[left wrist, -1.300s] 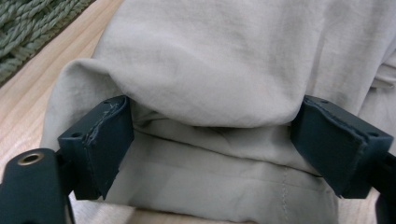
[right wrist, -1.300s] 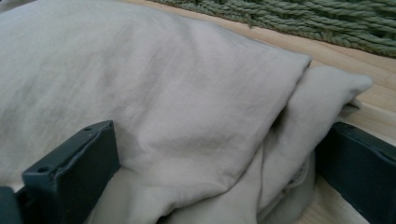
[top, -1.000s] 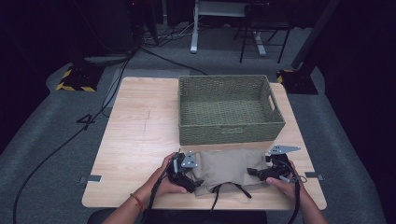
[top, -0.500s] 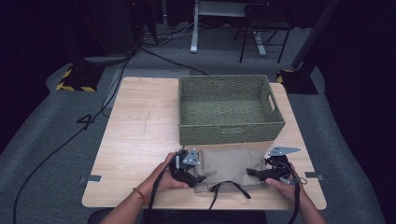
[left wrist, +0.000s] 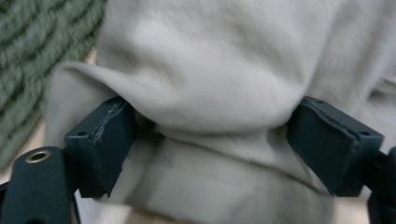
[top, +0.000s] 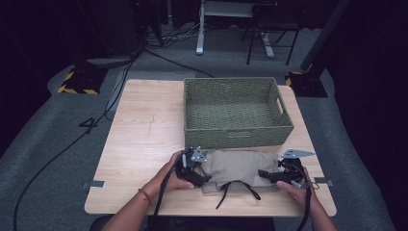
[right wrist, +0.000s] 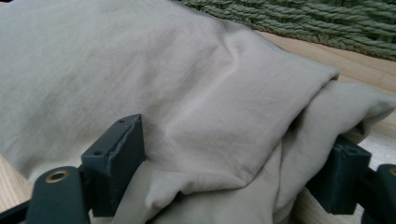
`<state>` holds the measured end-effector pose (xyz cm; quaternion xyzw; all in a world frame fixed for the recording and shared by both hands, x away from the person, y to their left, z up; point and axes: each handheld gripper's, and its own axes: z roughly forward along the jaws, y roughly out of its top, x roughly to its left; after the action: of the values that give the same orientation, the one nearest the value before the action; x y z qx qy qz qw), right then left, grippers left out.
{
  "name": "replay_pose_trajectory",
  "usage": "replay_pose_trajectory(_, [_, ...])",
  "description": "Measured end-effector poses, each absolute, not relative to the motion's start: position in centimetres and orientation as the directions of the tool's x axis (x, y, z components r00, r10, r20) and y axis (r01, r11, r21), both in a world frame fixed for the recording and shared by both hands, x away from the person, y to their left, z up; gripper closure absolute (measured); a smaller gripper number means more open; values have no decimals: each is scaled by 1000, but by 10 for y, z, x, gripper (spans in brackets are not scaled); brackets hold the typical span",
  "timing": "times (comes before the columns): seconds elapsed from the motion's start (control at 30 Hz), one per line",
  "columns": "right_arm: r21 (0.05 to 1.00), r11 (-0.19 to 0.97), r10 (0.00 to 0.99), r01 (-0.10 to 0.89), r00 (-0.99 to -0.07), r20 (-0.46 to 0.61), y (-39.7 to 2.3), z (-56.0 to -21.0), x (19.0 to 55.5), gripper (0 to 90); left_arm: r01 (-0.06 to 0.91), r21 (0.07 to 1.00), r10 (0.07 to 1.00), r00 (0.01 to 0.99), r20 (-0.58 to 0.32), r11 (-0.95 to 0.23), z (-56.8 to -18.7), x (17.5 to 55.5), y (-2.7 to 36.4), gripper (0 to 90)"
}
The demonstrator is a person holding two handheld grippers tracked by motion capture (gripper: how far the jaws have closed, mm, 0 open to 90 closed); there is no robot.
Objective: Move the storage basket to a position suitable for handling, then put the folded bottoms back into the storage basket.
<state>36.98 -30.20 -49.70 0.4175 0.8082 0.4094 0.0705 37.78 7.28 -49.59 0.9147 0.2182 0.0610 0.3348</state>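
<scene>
- High view: The folded beige garment (top: 240,166) lies on the table (top: 139,144) just in front of the woven basket (top: 235,108). My left gripper (top: 204,177) and right gripper (top: 263,174) sit at its two ends. I keep both level before lifting.
- Left gripper view: My jaws have just been opening again and bracket a thick fold of the garment (left wrist: 210,93); the pads (left wrist: 109,140) touch its sides, grasping the bundle. I clamp all layers.
- Right gripper view: My jaws have likewise just widened and straddle the garment (right wrist: 140,93) edge, grasping the fold. I seat deeper so no layer slips.
</scene>
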Motion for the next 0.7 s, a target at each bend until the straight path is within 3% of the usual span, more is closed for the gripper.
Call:
replay_pose_trajectory(0.1, [723, 320, 743, 612, -636, 209, -301, -497, 369, 167, 301, 671, 381, 924, -31, -677, -486, 357, 80, 153])
replay_pose_trajectory(0.2, [723, 336, 747, 604, -638, 187, -299, -495, 370, 148, 281, 671, 400, 916, 25, -686, -485, 345, 74, 152])
replay_pose_trajectory(0.4, [728, 365, 737, 581, -658, 156, -295, -494, 369, 143, 298, 642, 393, 920, 4, -706, -497, 352, 58, 145])
replay_pose_trajectory(0.57, [730, 399, 740, 555, -665, 101, -288, -489, 369, 142, 294, 654, 373, 928, -19, -697, -502, 361, 54, 39])
replay_pose_trajectory(0.7, [706, 398, 760, 586, -642, 104, -283, -488, 369, 114, 289, 644, 365, 931, -17, -708, -500, 360, 53, 58])
